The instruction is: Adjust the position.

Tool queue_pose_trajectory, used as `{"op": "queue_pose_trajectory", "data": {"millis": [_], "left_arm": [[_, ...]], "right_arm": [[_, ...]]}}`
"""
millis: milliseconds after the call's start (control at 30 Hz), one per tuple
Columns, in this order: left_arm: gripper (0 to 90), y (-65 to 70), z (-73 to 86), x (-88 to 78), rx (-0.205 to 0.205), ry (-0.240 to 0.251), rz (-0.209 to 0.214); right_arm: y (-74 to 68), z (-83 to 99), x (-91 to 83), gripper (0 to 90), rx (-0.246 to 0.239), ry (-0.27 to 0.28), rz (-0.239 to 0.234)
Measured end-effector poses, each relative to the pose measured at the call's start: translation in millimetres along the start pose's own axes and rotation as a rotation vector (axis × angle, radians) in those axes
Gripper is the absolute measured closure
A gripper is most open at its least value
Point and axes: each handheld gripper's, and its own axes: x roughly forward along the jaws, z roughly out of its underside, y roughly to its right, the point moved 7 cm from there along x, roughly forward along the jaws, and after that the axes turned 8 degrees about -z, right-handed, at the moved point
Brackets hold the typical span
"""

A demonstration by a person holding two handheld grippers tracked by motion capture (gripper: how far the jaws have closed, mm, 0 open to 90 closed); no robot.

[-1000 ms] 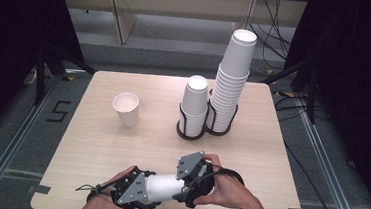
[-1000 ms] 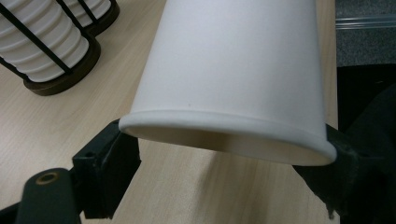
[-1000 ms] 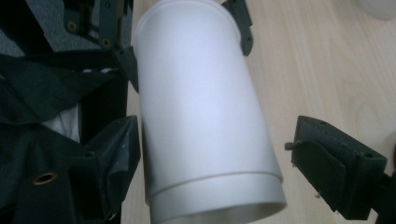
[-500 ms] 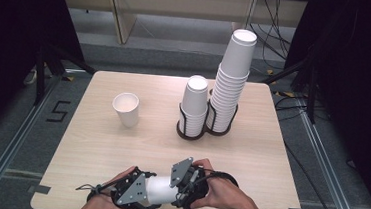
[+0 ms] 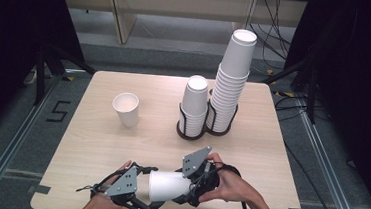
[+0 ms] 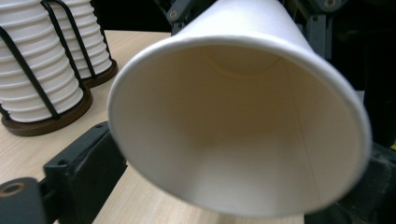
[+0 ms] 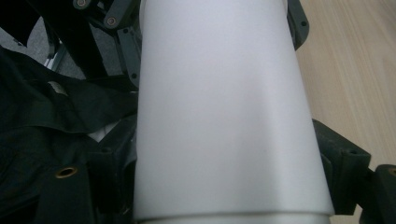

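A paper cup is passing between two grippers at the near edge of the table.

From the high view, the paper cup (image 5: pixel 168 186) is lying on its side between the left gripper (image 5: pixel 141 205) and the right gripper (image 5: pixel 185 191), above the table (image 5: pixel 90 142); a lone cup (image 5: pixel 126 109) and two stacks in a black rack (image 5: pixel 191 131) are standing well apart behind. In the left gripper view, the cup's open mouth (image 6: pixel 238 126) is facing the camera and the jaws, having just been opening, are flanking the rim without pressing it. In the right gripper view, the jaws are clamping the cup's wall (image 7: pixel 224 116) from both sides.
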Motion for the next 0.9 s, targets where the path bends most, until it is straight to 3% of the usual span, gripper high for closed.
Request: {"op": "queue_pose_trajectory", "data": {"millis": [200,400,533,667,833,900], "left_arm": [[7.4,1.7,-4.5,-1.8,0.011,0.049,0.015],[10.8,2.5,-5.2,-3.8,0.040,0.016,0.024],[12.9,0.3,-4.3,-3.9,0.035,-0.012,0.013],[13.7,-2.7,0.6,-2.9,0.036,-0.067,-0.007],[13.9,-0.8,1.7,-2.0,0.044,-0.124,-0.017],[13.9,1.7,-0.1,-1.3,0.042,-0.132,-0.012]], "right_arm": [[-0.8,-0.6,2.1,23.2,0.006,0.015,-0.016],[-0.6,2.5,3.8,23.1,0.014,0.005,-0.035],[1.9,5.4,5.5,17.7,0.024,-0.037,0.016],[6.6,4.6,2.7,16.0,0.023,-0.071,0.100],[2.3,1.7,3.5,16.3,0.006,-0.128,0.156],[0.9,0.2,6.7,16.3,-0.026,-0.160,0.175]]}}
